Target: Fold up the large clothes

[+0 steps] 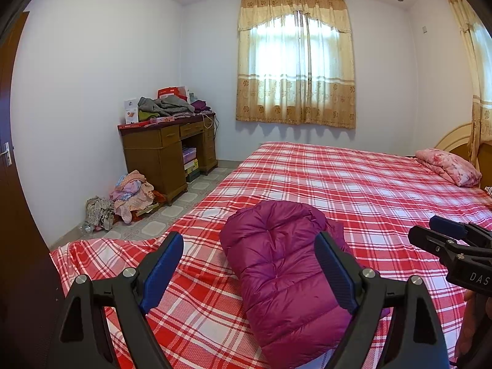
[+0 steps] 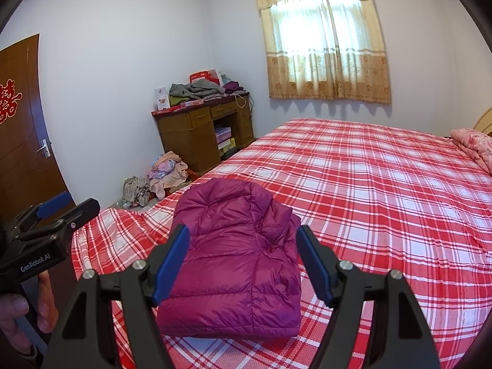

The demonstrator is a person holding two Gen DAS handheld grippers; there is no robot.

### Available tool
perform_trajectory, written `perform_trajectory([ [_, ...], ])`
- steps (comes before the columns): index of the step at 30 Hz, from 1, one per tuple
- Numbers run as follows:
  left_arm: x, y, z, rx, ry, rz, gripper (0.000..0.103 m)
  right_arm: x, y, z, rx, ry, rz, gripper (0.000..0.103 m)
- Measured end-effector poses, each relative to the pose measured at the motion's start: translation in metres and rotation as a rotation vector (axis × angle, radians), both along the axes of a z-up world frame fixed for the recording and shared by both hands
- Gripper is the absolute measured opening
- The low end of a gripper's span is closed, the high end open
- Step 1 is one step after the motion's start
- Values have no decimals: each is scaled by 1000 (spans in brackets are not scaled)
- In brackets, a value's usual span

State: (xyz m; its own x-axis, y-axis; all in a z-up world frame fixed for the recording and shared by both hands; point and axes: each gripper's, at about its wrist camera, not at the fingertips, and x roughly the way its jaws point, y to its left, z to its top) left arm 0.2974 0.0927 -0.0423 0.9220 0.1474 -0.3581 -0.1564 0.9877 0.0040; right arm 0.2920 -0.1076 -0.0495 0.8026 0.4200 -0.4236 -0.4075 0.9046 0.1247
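Note:
A magenta puffer jacket (image 1: 283, 273) lies folded into a compact bundle near the front corner of the bed; it also shows in the right wrist view (image 2: 236, 264). My left gripper (image 1: 249, 270) is open and empty, held above the jacket with its jaws spread wide. My right gripper (image 2: 243, 264) is open and empty too, held above the jacket. The right gripper shows at the right edge of the left wrist view (image 1: 455, 240), and the left gripper at the left edge of the right wrist view (image 2: 61, 212).
The bed (image 1: 353, 190) has a red and white plaid sheet and a pink folded quilt (image 1: 449, 166) at its head. A wooden desk (image 1: 169, 150) piled with clothes stands by the far wall. Clothes (image 1: 123, 196) lie heaped on the floor. A brown door (image 2: 21, 141) is at left.

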Motion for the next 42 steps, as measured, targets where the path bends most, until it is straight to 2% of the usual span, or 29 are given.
perform_trajectory([
  [42, 1, -5, 0, -1, 4, -10, 87, -2, 0, 2, 5, -10, 3, 75],
])
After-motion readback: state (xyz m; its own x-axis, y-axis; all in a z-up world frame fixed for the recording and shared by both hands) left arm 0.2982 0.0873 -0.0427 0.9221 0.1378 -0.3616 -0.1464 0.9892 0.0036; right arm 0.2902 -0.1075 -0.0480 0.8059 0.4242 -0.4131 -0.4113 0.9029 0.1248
